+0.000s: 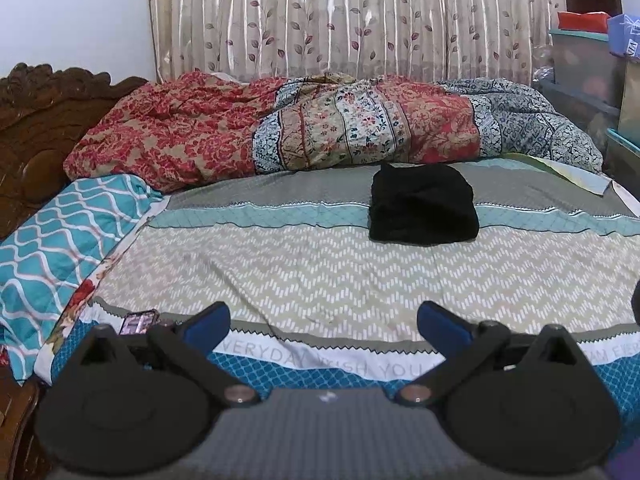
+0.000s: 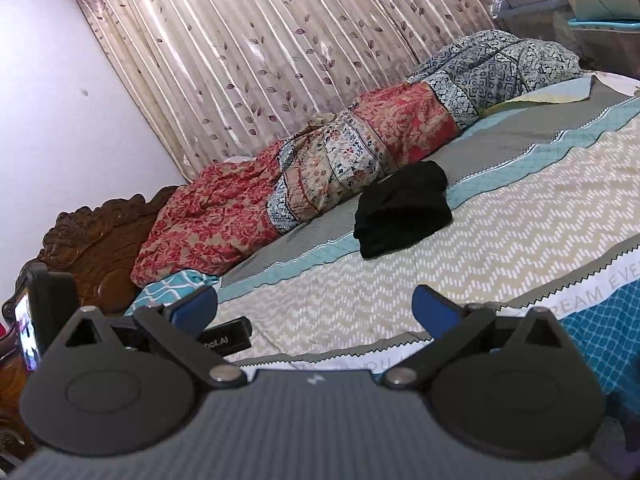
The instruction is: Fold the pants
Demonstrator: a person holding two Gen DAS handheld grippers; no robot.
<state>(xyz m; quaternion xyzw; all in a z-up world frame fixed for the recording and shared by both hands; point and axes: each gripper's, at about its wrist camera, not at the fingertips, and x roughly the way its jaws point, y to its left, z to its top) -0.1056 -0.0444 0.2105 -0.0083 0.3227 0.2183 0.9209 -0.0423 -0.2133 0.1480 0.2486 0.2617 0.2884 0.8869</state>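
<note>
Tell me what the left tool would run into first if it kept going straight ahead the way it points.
Most likely the folded black pants. The left tool is open and empty over the bedspread, with only flat cover ahead. The pants lie slightly right of centre, so it might skim past to the rumpled quilt; depth is unclear.

Black pants (image 1: 423, 204): soft matt cloth, folded. Bedspread (image 1: 320, 264): quilted cotton, matt, stitched. Headboard (image 1: 36, 128): carved wood, dark glossy varnish. Curtain (image 1: 340, 16): satiny sheen. Left gripper (image 1: 323, 322): matt black plastic, blue rubbery pads (image 1: 438, 322), shiny metal pivots.
</note>
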